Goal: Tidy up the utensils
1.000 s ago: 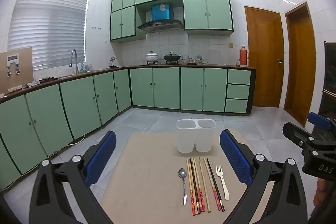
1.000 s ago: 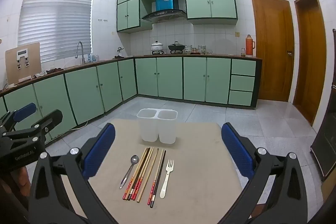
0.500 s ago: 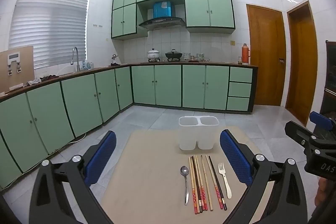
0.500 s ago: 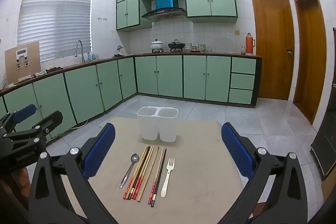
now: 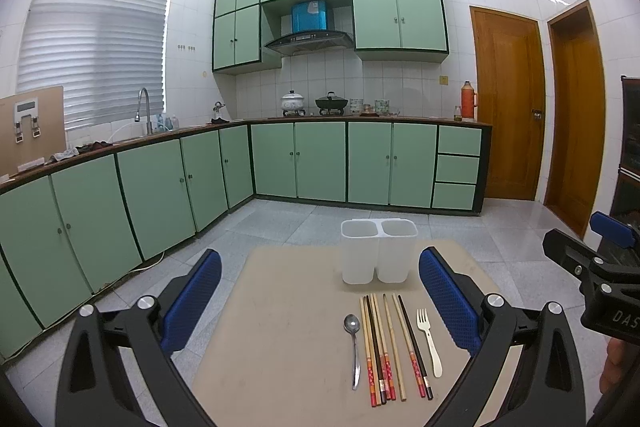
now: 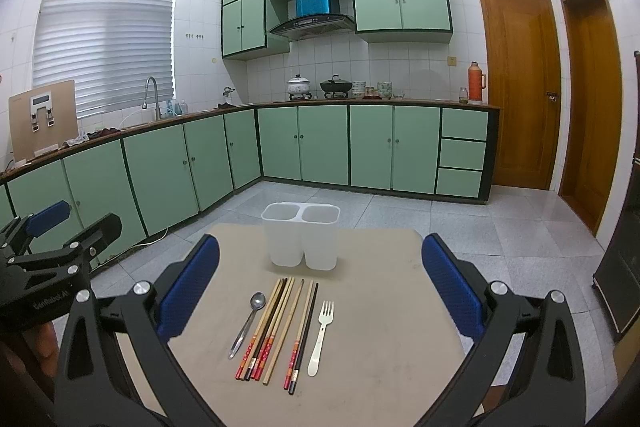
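Observation:
A white two-compartment holder (image 5: 378, 251) (image 6: 301, 241) stands upright at the far side of a beige table (image 5: 280, 327) (image 6: 380, 339); both compartments look empty. In front of it lie a metal spoon (image 5: 353, 347) (image 6: 248, 323), several chopsticks (image 5: 390, 343) (image 6: 276, 327) and a cream fork (image 5: 430, 341) (image 6: 320, 335), side by side. My left gripper (image 5: 320, 303) is open and empty, above the table's near side, left of the utensils. My right gripper (image 6: 320, 291) is open and empty, held above the utensils.
Green kitchen cabinets (image 5: 320, 159) run along the left and back walls, with a sink (image 5: 144, 115) and pots (image 5: 312, 103) on the counter. Two wooden doors (image 5: 508, 107) stand at the right. Grey tiled floor surrounds the table.
Both cameras have tilted up and shifted slightly; the holder and utensils sit a little lower in both views. Both grippers stay open. Nothing on the table moved.

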`<control>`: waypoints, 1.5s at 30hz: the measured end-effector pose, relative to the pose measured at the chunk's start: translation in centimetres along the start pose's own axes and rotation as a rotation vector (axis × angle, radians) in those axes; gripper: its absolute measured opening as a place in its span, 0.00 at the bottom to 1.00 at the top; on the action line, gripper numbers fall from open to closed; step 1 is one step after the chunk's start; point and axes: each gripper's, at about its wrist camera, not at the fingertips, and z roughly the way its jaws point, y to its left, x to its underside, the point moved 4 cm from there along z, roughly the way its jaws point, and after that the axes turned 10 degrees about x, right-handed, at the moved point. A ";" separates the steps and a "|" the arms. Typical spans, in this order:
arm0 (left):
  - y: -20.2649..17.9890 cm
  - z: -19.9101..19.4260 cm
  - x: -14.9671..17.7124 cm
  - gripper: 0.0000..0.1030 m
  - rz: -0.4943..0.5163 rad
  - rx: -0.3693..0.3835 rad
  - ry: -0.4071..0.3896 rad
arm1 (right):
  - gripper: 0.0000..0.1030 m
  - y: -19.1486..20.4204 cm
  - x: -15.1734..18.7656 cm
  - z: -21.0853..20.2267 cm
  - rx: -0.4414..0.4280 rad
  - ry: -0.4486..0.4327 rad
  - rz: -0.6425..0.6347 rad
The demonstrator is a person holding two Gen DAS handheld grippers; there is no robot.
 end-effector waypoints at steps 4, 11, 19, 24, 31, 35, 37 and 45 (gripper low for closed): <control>-0.1 0.1 0.1 0.94 -0.002 0.000 0.005 | 0.95 0.1 0.1 0.1 0.000 0.002 0.000; 0.2 0.1 0.0 0.94 -0.004 0.001 0.006 | 0.95 0.1 0.3 0.3 0.000 0.003 0.001; 0.1 0.1 0.0 0.94 -0.005 0.000 0.006 | 0.95 0.2 0.4 0.4 0.000 0.004 0.003; 0.0 0.1 0.1 0.94 -0.004 0.001 0.006 | 0.95 0.2 0.4 0.3 0.000 0.005 0.002; 0.1 0.1 0.0 0.94 -0.004 0.001 0.007 | 0.95 0.2 0.4 0.3 0.000 0.006 0.003; 0.1 0.1 0.0 0.94 -0.003 0.001 0.007 | 0.95 0.2 0.4 0.4 0.000 0.005 0.003; 0.1 0.1 0.0 0.94 -0.005 0.001 0.007 | 0.95 0.2 0.4 0.4 0.000 0.005 0.002; 0.2 0.2 0.1 0.94 -0.005 0.000 0.007 | 0.95 0.2 0.4 0.4 0.000 0.007 0.003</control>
